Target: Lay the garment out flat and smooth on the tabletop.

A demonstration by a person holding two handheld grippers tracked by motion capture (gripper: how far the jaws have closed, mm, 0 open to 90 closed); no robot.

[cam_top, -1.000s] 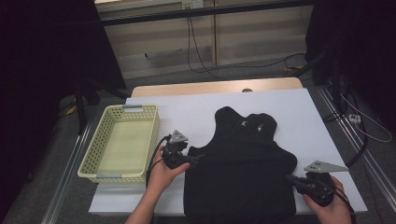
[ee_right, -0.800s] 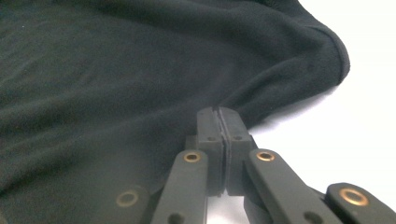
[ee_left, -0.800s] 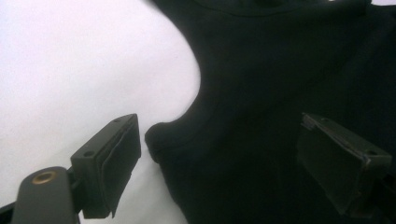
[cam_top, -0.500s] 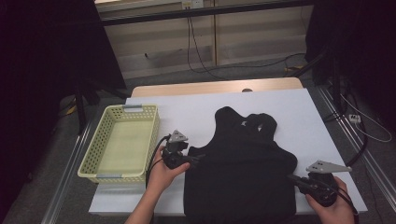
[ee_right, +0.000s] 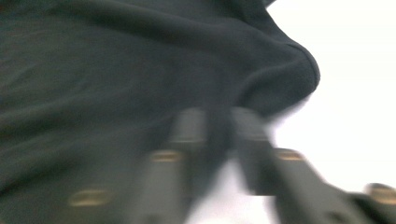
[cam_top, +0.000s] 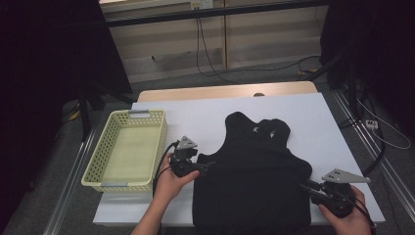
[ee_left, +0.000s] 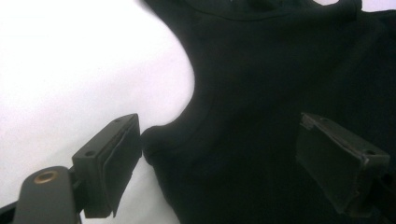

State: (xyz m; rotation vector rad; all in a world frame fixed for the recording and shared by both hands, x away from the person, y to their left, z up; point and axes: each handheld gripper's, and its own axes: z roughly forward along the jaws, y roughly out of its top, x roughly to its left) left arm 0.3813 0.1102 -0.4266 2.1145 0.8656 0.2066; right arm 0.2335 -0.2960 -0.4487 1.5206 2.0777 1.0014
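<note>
Lying flat on the white surface [cam_top: 210, 117], the black sleeveless top [cam_top: 254, 176] is barely begun: the right tool [ee_right: 217, 126] pinches its side edge, the left tool [ee_left: 219, 158] spread wide at the armhole; the basket [cam_top: 105, 147] sits empty.

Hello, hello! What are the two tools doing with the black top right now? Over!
Left tool open, jaws astride the black top's armhole edge. Right tool pinched shut on its right edge; view blurred. Yellow basket off to the left, nothing in the way.
</note>
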